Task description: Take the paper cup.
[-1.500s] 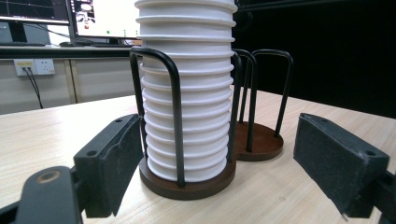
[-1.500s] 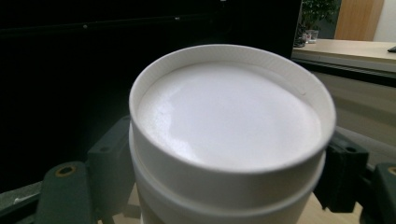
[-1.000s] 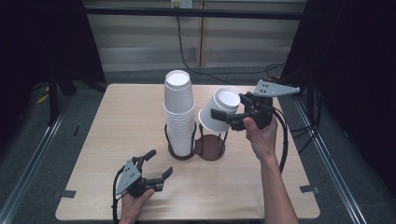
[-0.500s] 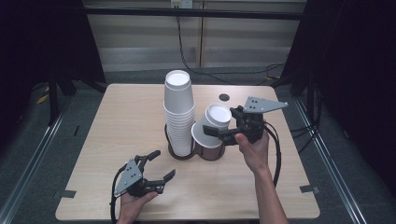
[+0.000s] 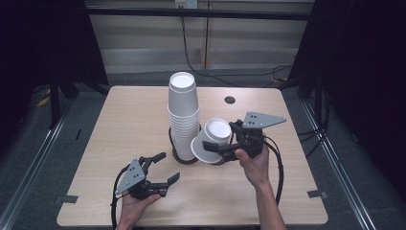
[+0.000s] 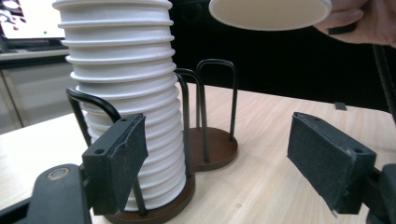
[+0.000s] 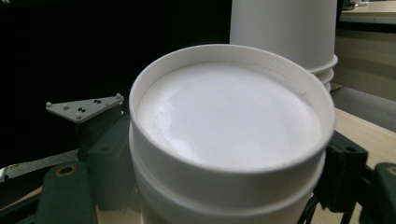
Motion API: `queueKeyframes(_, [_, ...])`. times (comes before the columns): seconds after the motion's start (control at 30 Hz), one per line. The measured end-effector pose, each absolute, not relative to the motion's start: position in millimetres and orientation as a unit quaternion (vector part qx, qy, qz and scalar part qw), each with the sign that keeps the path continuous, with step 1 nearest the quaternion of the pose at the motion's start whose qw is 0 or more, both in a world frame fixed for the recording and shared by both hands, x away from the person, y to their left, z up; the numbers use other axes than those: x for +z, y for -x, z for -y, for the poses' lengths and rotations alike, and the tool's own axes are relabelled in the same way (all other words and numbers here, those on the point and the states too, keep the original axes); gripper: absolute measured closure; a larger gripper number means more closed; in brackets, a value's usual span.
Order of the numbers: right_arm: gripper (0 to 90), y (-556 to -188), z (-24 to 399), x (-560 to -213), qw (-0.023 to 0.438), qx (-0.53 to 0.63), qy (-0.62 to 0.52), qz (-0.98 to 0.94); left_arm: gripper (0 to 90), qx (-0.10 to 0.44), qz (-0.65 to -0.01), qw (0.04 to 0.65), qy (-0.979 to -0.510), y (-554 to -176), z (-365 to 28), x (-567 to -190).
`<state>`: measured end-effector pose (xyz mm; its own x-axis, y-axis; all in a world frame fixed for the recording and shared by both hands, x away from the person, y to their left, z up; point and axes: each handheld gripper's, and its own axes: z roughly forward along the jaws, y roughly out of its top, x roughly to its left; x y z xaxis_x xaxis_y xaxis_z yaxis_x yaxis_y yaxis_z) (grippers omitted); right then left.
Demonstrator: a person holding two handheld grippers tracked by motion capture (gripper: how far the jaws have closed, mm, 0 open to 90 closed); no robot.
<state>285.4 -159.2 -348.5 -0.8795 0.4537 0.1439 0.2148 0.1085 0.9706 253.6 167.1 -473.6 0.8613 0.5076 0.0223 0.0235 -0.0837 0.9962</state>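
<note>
A tall stack of upturned white paper cups (image 5: 183, 115) stands in one ring of a dark wire cup holder (image 5: 178, 154) at the table's middle. My right gripper (image 5: 215, 146) is shut on two nested white cups (image 5: 213, 140), tilted, low over the holder's other ring. In the right gripper view the held cups (image 7: 229, 126) sit between both jaws. My left gripper (image 5: 168, 166) rests near the front edge, pointing at the holder; its jaws have just been closing a little but stand apart with nothing between them. The left gripper view shows the stack (image 6: 126, 93) and the empty ring's base (image 6: 212, 147).
The wooden table (image 5: 134, 115) has a small dark hole (image 5: 230, 99) at the back right. Cables trail from both grippers toward the front edge. Dark floor and metal rails surround the table.
My right gripper has carried the two nested cups down and to the left, from beside the stack's upper part to just above the holder. The left gripper has stayed in place.
</note>
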Motion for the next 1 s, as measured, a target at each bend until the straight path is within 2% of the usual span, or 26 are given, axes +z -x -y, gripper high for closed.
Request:
queueKeyframes(0.5, [21.6, -285, 147, -370, 0.065, 0.618, -0.226, -0.750, 20.7, 0.156, -0.172, 0.660, -0.715, -253, -163, -463])
queueKeyframes(0.87, [21.6, -279, 137, -389, 0.048, 0.621, -0.217, -0.751, 15.6, 0.142, -0.164, 0.665, -0.715, -251, -158, -460])
queueKeyframes(1.0, [21.6, -279, 135, -395, 0.044, 0.616, -0.218, -0.756, 15.7, 0.122, -0.157, 0.669, -0.717, -252, -156, -461])
